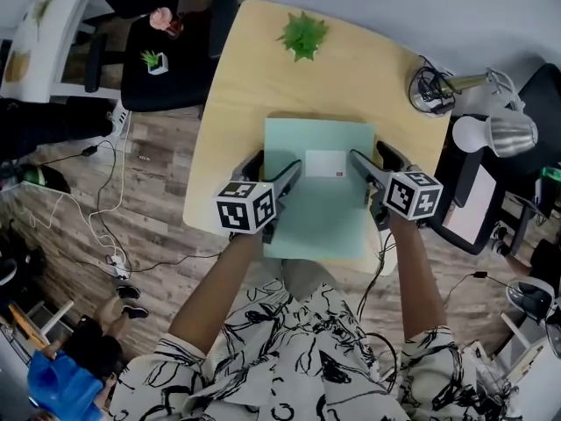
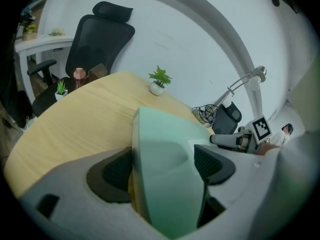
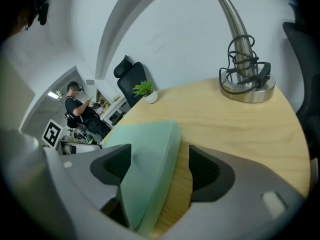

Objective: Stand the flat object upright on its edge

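- Lying flat on the pale wood table point(image 1: 254, 77), the mint box point(image 1: 320, 209) is sitting near the front edge, with its white label point(image 1: 326, 162) facing up.
- Left gripper point(image 1: 279, 167) is straddling its left edge, jaws apart, not squeezing.
- Right gripper point(image 1: 375, 160) is doing likewise on the right edge, with table showing beside one pad.
- Plant point(image 1: 303, 35) and lamp base point(image 1: 429, 90) are standing at the back, and cables point(image 1: 96, 209) are trailing over the plank floor point(image 1: 149, 191).

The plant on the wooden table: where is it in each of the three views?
Head view: the plant is at top centre, near the far edge of the table.
Left gripper view: plant just above centre, at the far edge.
Right gripper view: plant left of centre, at the far edge.
Shared landmark: the flat object, lying nearer than the plant.
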A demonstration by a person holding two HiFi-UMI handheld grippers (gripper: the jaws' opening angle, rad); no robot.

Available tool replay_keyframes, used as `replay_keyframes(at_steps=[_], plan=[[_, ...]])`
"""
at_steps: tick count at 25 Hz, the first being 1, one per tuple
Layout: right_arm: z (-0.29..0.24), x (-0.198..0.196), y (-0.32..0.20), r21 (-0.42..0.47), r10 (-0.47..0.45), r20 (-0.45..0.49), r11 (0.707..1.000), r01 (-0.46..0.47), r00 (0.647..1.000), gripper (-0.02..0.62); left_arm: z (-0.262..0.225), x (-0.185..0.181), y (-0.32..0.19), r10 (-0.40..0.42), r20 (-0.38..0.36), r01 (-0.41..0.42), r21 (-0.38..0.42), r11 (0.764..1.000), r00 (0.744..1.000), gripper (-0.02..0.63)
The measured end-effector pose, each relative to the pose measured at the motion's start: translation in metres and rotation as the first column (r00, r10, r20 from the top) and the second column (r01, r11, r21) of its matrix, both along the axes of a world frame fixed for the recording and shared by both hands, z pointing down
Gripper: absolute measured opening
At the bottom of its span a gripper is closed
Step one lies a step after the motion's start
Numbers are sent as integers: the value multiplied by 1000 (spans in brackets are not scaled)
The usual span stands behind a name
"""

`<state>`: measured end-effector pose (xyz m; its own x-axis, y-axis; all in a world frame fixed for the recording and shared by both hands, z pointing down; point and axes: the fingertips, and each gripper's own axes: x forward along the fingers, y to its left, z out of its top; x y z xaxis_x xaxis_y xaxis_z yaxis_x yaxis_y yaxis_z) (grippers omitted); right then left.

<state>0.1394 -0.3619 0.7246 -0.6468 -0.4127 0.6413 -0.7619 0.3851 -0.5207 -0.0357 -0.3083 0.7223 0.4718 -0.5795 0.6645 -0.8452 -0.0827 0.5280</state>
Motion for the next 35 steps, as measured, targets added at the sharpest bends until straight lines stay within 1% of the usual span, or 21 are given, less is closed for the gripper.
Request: replay_keyframes(at_steps=[4, 6, 7, 9, 14, 16, 22, 27, 30, 35], plan=[[6, -3, 1, -32, -6, 25, 999, 7, 1000, 362, 7, -1, -1, -23, 0, 23, -25, 999, 1000, 370], [8, -6, 3, -65, 1, 68, 998, 3, 998, 337, 9, -2, -1, -35, 1, 36, -29, 999, 999, 362], [8, -8, 5, -84, 11, 94, 996, -3, 996, 309, 10, -3, -1, -39, 5, 39, -29, 999, 999, 360], [9, -10, 5, -103, 29, 123, 995, -16, 992, 298, 11, -3, -1, -40, 15, 41, -29, 999, 999, 353], [4, -10, 6, -92, 29, 115, 996, -18, 993, 288, 9, -3, 0, -26, 3, 26, -46, 999, 1000, 353], [-3, -10, 6, -74, 25, 112, 997, -17, 993, 287, 3, -4, -1, -13, 5, 13, -36, 999, 1000, 351], [-42, -13, 3, 23, 41, 117, 999, -44, 992, 282, -33, -7, -10, 28, 44, -31, 56, 998, 999, 347], [-89, -19, -3, 150, 47, 117, 987, -64, 992, 279, -76, -14, -20, 52, 85, -65, 153, 986, 995, 347], [-122, -22, -3, 241, 52, 117, 967, -79, 992, 279, -104, -17, -23, 73, 102, -94, 215, 972, 992, 345], [-176, -23, 2, 385, 60, 125, 917, -104, 990, 276, -153, -19, -27, 98, 137, -138, 322, 937, 986, 342]])
